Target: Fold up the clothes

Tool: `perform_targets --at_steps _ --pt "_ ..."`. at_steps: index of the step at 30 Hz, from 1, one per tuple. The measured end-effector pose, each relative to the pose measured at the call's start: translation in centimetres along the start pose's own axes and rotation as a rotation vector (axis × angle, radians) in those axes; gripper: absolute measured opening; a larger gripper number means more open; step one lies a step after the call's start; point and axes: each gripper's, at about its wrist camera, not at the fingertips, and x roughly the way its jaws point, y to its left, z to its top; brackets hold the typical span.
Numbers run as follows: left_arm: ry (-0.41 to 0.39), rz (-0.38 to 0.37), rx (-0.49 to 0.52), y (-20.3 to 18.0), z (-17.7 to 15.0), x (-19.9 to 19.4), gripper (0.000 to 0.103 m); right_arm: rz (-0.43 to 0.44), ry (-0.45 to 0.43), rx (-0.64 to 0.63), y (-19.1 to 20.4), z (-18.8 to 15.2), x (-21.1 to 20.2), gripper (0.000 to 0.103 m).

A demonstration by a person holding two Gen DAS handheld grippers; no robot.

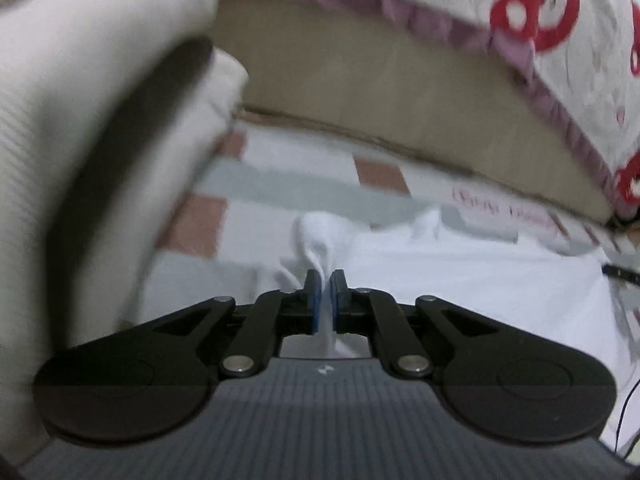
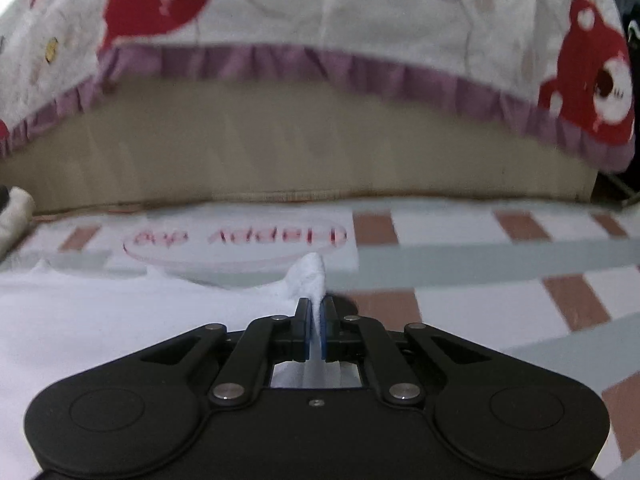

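Note:
A white garment [image 1: 460,280] lies spread on a checked cloth surface. My left gripper [image 1: 326,280] is shut on a bunched edge of it, the fabric sticking up between the blue pads. The same white garment [image 2: 120,320] fills the lower left of the right wrist view. My right gripper [image 2: 317,308] is shut on another bunched edge of it, a tuft [image 2: 310,276] poking out above the fingertips. Both frames are blurred by motion.
A checked cloth [image 2: 480,280] with pink squares, grey bands and pink lettering covers the surface. Behind it a bed side [image 2: 300,144] rises, draped by a white quilt [image 2: 320,4] with red bears and purple frill. A cream folded fabric [image 1: 100,120] looms close at the left.

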Motion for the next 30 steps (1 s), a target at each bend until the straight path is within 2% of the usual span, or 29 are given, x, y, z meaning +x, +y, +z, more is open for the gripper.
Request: perform_targets --at_steps 1,2,3,4,5,8,10,12,13,14,15,18,24,28,30 --pt "0.021 -0.001 -0.001 0.0 0.1 0.5 0.016 0.001 0.008 0.0 -0.1 0.0 0.1 0.004" --pt "0.036 -0.013 -0.006 0.1 0.3 0.8 0.029 0.004 0.008 -0.001 -0.1 0.0 0.0 0.004" --pt "0.046 -0.032 -0.018 0.3 0.4 0.9 0.052 0.009 0.012 0.001 -0.1 0.1 0.1 0.004" --pt "0.052 -0.042 -0.033 0.5 0.4 1.1 0.06 0.013 0.015 0.002 -0.2 0.1 0.2 0.004" --pt "0.058 -0.046 -0.042 0.7 0.3 1.1 0.065 0.017 0.019 0.003 -0.2 0.1 0.2 0.004" --pt "0.092 -0.034 -0.043 0.7 -0.1 1.6 0.069 0.022 0.027 0.017 -0.4 -0.2 0.4 0.004" --pt "0.08 -0.033 -0.031 0.6 0.0 1.6 0.069 0.029 0.03 0.027 -0.5 -0.4 0.4 0.004" --pt "0.071 -0.05 -0.033 0.4 0.2 1.9 0.065 0.039 0.033 0.038 -0.6 -0.5 0.3 0.004" --pt "0.067 -0.067 -0.04 0.4 0.3 1.9 0.059 0.049 0.037 0.043 -0.7 -0.6 0.3 0.005" --pt "0.063 -0.072 -0.043 0.4 0.3 1.9 0.028 0.058 0.043 0.05 -0.8 -0.6 0.4 0.005" --pt "0.059 -0.073 -0.041 0.4 0.4 1.7 0.006 0.063 0.042 0.056 -0.9 -0.7 0.5 0.005" --pt "0.002 -0.069 -0.022 -0.3 0.8 0.3 0.006 0.081 0.019 0.058 -1.1 -0.9 0.1 0.005" --pt "-0.162 -0.097 0.056 -2.0 2.1 -3.8 0.006 0.159 -0.163 0.023 -0.4 0.3 -2.7 0.004" --pt "-0.257 -0.056 -0.007 -1.5 2.4 -4.1 0.005 0.137 -0.166 0.037 -0.4 0.7 -2.5 0.004" --pt "-0.283 0.007 -0.023 -1.2 2.7 -4.0 0.006 0.112 -0.135 0.053 -0.5 0.7 -1.9 0.004"
